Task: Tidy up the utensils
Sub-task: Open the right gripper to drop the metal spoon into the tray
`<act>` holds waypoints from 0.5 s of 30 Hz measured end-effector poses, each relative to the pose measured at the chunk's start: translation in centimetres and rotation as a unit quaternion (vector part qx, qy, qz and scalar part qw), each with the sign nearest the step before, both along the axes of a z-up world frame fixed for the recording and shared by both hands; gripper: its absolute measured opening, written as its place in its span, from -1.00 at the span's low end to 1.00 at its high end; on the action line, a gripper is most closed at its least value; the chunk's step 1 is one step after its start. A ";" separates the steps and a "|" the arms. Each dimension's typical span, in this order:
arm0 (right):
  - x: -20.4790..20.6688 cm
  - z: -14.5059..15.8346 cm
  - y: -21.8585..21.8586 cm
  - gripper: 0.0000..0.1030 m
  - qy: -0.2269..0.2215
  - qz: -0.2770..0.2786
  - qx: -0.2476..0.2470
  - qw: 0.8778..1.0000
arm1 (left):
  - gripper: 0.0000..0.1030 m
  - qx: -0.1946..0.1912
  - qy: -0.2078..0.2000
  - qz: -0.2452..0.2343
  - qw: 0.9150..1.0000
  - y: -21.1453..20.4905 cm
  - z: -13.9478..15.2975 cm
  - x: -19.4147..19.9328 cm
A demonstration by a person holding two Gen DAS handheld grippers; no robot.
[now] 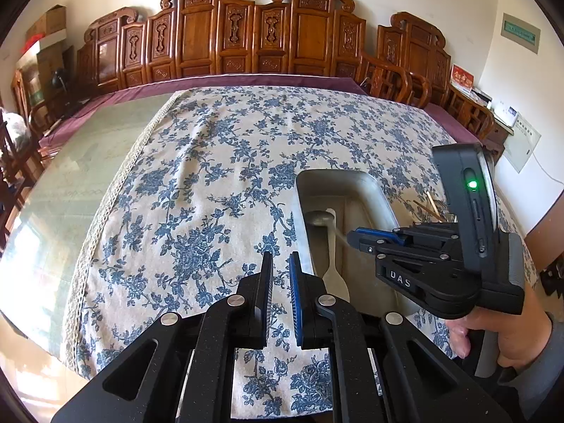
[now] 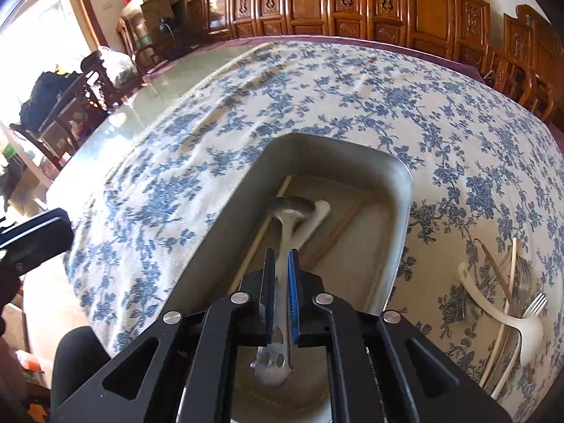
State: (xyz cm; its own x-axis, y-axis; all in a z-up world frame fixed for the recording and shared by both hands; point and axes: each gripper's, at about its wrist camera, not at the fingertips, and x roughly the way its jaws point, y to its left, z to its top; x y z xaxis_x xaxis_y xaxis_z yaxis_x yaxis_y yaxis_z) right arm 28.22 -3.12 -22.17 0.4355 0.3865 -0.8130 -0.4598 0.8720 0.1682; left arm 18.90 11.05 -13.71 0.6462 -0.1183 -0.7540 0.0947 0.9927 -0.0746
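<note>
Blue-flowered cloth covers most of the bench, whose bare greenish top shows to the left of the left gripper, and a row of carved wooden chair backs lines the far edge well beyond both grippers. Directly under and ahead of the right gripper sits a metal tray with rounded corners; seen from the left wrist, the same tray lies just to the right of the left gripper's fingertips. The right gripper is nearly closed and clamps the handle of a metal spoon, whose bowl points away from the gripper and lies low in the tray against a white spoon, while the pierced handle end sticks out behind the pads. A pale chopstick lies in the tray to the left of the held spoon, and a brown chopstick lies to its right. Outside the tray, to the right of the right gripper, a small heap stays on the cloth: a white ladle-like spoon, a metal fork and more chopsticks. The left gripper hangs over the cloth with its jaws almost together and nothing between them. A person's hand grips the right gripper's handle.
</note>
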 end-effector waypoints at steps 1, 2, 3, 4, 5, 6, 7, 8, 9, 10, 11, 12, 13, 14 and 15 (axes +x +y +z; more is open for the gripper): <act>-0.1 0.2 -0.1 -0.83 -0.001 0.002 0.004 1.000 | -0.84 0.001 -0.001 -0.001 1.000 -0.1 0.0 0.0; -0.2 0.4 -0.1 -0.83 -0.002 0.004 0.008 1.000 | -0.84 0.002 -0.002 -0.002 1.000 -0.2 0.1 -0.1; -0.4 0.7 -0.3 -0.83 -0.004 0.007 0.011 1.000 | -0.82 0.002 -0.002 -0.003 1.000 -0.3 0.1 -0.1; -0.7 1.1 -0.7 -0.83 -0.010 0.011 0.014 1.000 | -0.74 0.003 -0.004 -0.004 1.000 -0.4 0.2 -0.1; -1.0 1.6 -1.2 -0.83 -0.017 0.015 0.017 1.000 | -0.70 0.004 -0.005 -0.005 1.000 -0.6 0.2 -0.2; -1.3 2.2 -1.8 -0.83 -0.026 0.018 0.018 0.999 | -0.64 0.005 -0.007 -0.006 1.000 -0.7 0.3 -0.3; -1.5 2.5 -2.3 -0.83 -0.032 0.019 0.018 0.999 | -0.62 0.005 -0.008 -0.007 1.000 -0.9 0.2 -0.3; -1.7 3.1 -3.2 -0.83 -0.039 0.020 0.018 0.999 | -0.61 0.005 -0.008 -0.009 1.000 -1.1 0.3 -0.3; -1.8 3.4 -3.9 -0.83 -0.044 0.019 0.018 0.999 | -0.58 0.004 -0.007 -0.011 1.000 -1.5 0.2 -0.3; -2.0 3.9 -5.1 -0.83 -0.050 0.016 0.017 0.998 | -0.51 0.004 -0.006 -0.013 1.000 -1.8 0.2 -0.4; -2.0 4.2 -6.2 -0.83 -0.055 0.014 0.014 0.998 | -0.46 0.004 -0.005 -0.016 1.000 -2.2 0.1 -0.4; -2.0 4.5 -7.2 -0.83 -0.059 0.010 0.010 0.998 | -0.39 0.005 -0.005 -0.021 1.000 -2.7 0.1 -0.4; -2.1 4.8 -8.8 -0.83 -0.064 0.005 0.004 0.998 | -0.37 0.006 -0.004 -0.026 1.000 -3.2 0.0 -0.4; -2.1 4.9 -10.0 -0.83 -0.067 0.000 -0.002 0.998 | -0.36 0.007 -0.004 -0.029 1.000 -3.7 0.0 -0.4; -2.2 5.1 -11.3 -0.83 -0.072 -0.006 -0.010 0.997 | -0.35 0.008 -0.003 -0.032 0.999 -4.1 0.0 -0.4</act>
State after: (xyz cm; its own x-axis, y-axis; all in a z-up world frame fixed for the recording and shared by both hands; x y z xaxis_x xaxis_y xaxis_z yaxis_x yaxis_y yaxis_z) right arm 26.04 -14.45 -17.06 0.5537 0.3641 -0.7489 -0.4672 0.8803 0.0826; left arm 18.50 6.95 -13.71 0.6429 -0.1477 -0.7516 0.1577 0.9857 -0.0588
